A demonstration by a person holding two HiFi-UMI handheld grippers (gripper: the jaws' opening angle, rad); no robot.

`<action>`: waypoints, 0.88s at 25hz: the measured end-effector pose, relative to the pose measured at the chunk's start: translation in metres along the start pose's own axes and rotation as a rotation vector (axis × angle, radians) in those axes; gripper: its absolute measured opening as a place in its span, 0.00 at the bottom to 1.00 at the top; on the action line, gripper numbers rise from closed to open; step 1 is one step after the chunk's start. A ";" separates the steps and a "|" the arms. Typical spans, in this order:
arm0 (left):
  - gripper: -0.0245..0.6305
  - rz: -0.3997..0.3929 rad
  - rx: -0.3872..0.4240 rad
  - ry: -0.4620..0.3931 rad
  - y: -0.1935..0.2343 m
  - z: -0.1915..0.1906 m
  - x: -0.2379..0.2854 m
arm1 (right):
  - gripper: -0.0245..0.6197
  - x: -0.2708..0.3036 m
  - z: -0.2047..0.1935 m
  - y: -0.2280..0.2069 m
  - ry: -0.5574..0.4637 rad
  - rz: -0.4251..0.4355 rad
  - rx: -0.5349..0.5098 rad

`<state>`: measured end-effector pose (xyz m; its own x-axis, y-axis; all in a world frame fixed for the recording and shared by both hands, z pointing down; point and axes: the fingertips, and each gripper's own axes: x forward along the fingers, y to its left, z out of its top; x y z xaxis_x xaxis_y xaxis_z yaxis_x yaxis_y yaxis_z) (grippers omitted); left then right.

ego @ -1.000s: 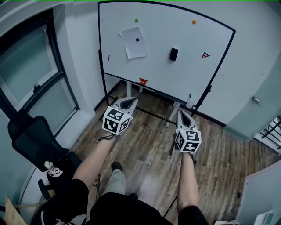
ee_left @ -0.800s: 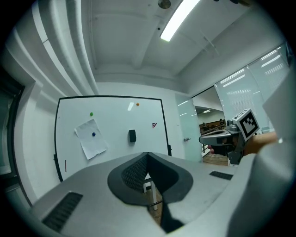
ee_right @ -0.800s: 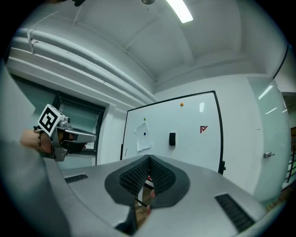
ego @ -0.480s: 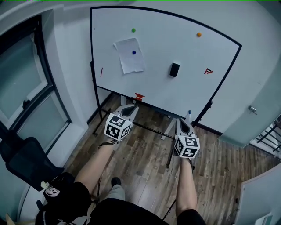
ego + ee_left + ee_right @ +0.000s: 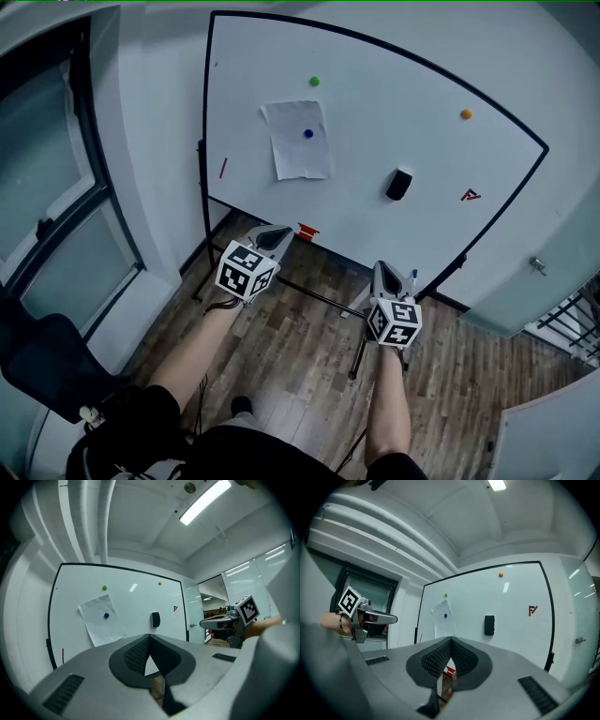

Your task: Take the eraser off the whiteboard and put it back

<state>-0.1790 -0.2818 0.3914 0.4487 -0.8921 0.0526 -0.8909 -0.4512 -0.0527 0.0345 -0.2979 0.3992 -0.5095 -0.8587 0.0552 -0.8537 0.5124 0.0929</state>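
Closer to the whiteboard [image 5: 394, 94] now, left gripper [image 5: 275, 234] and right gripper [image 5: 386, 272] are closed and empty; eraser [image 5: 399, 184] clings there.

A white sheet of paper [image 5: 298, 155] hangs left of centre on the whiteboard [image 5: 394, 94], pinned by a blue magnet [image 5: 308, 133]. A green magnet [image 5: 314, 82] sits near the top edge and an orange magnet [image 5: 466, 114] toward the upper right corner. A small red mark [image 5: 471, 195] lies near the right edge, and a red stroke [image 5: 223, 169] by the left edge. A black office chair [image 5: 47, 361] stands on the wood floor [image 5: 300, 319].
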 end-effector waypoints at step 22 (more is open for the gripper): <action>0.06 -0.039 0.042 0.009 0.080 -0.016 0.032 | 0.07 0.099 -0.011 0.027 -0.012 0.021 0.059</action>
<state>-0.2371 -0.3455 0.4052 0.4819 -0.8738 0.0649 -0.8690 -0.4861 -0.0925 -0.0379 -0.3689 0.4183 -0.5279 -0.8481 0.0443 -0.8477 0.5294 0.0331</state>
